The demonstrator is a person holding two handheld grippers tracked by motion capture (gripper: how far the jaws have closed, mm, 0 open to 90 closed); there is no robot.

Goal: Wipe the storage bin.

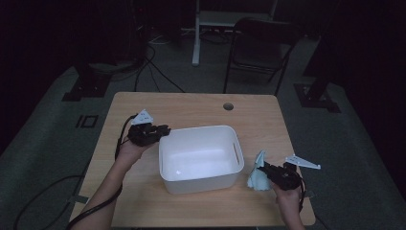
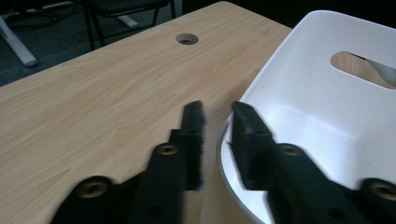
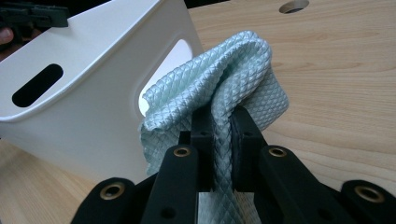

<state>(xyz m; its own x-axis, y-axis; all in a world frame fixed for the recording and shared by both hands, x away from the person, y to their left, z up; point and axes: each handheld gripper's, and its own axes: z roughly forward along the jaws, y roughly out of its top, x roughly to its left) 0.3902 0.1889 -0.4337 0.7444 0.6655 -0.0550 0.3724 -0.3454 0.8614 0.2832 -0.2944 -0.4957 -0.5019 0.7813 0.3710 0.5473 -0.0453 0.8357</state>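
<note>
My right gripper (image 3: pixel 223 122) is clamped on the soft, light cloth (image 3: pixel 219 79) just beside the white tub (image 1: pixel 200 158). It drapes limply; I judge a bunched fold the best hold. My left gripper (image 2: pixel 215 122) straddles the tub's rim, jaws apart.

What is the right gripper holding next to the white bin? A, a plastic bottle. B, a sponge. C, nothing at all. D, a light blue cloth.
D: the right gripper is shut on a light blue cloth with a diamond weave, bunched between its jaws beside the white bin.

A white bin (image 1: pixel 201 160) stands on the wooden table (image 1: pixel 143 108).
</note>
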